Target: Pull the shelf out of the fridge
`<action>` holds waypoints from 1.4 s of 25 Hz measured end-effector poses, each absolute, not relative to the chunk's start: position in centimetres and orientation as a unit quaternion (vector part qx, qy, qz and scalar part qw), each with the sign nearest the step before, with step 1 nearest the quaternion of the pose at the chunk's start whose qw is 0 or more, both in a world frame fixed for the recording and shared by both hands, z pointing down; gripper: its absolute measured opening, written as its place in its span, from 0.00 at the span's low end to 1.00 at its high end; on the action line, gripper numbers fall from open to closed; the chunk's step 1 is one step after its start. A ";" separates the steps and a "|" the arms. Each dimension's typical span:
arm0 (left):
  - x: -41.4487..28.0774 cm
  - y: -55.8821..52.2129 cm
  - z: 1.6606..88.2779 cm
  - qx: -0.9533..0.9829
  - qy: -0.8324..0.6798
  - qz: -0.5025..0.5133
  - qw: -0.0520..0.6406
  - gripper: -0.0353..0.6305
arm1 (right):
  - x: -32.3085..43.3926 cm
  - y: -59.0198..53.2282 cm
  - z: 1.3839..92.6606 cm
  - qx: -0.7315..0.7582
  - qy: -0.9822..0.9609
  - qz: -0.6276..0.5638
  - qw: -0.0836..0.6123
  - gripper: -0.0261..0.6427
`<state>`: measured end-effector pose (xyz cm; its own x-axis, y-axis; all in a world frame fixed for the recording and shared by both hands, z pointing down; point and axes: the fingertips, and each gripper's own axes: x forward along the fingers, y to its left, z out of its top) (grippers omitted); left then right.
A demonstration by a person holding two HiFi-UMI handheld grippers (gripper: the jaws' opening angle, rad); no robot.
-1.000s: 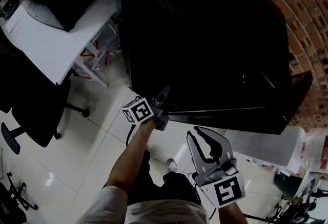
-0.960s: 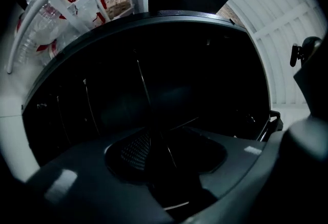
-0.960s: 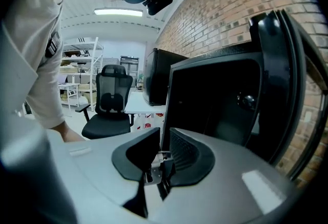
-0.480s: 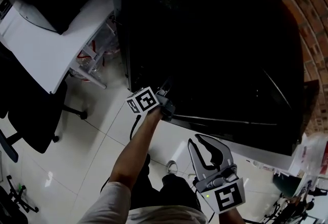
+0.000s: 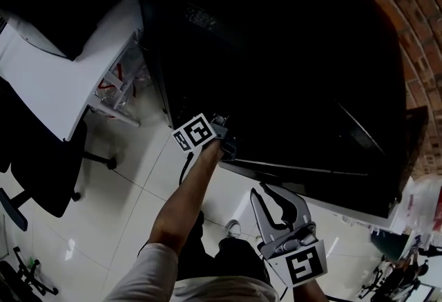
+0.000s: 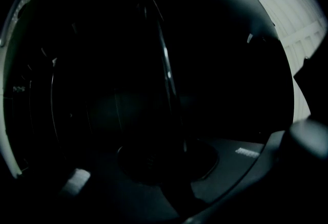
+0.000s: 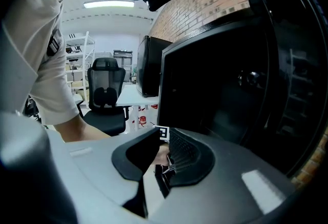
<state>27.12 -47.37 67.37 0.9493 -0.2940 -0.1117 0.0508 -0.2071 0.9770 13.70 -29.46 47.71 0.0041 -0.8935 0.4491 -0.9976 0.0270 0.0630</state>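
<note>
The fridge door [image 7: 205, 84] is black. The wall [image 5: 414, 10] is red-brown brick with pale joints. The floor [image 5: 117, 211] is glossy white tile with thin grey lines. The table [image 5: 55, 86] is white and the office chair [image 7: 106, 100] is black. The left gripper [image 5: 224, 124] and the right gripper [image 5: 261, 191] are grey, and each carries a white cube with black square markers. The sleeve [image 5: 145, 273] is white.

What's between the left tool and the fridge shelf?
The fridge door, which looks shut or barely ajar; no shelf shows in the dark behind it. The left tool has just been closing its jaws with the door's thin edge between them.
</note>
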 end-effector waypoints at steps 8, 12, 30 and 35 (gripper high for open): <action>27.0 -47.5 67.6 0.698 -0.067 -0.153 0.696 0.06 | 13.5 -29.0 47.6 0.681 -0.689 0.149 0.196 0.12; 26.2 -47.1 67.2 0.701 -0.066 -0.148 0.694 0.06 | 13.3 -28.7 47.2 0.679 -0.692 0.148 0.196 0.12; 17.0 -42.4 62.8 0.718 -0.089 -0.178 0.667 0.06 | 11.3 -27.8 42.7 0.659 -0.729 0.107 0.154 0.12; 13.3 -40.2 61.2 0.710 -0.105 -0.196 0.668 0.06 | 10.9 -26.4 41.5 0.651 -0.738 0.095 0.148 0.12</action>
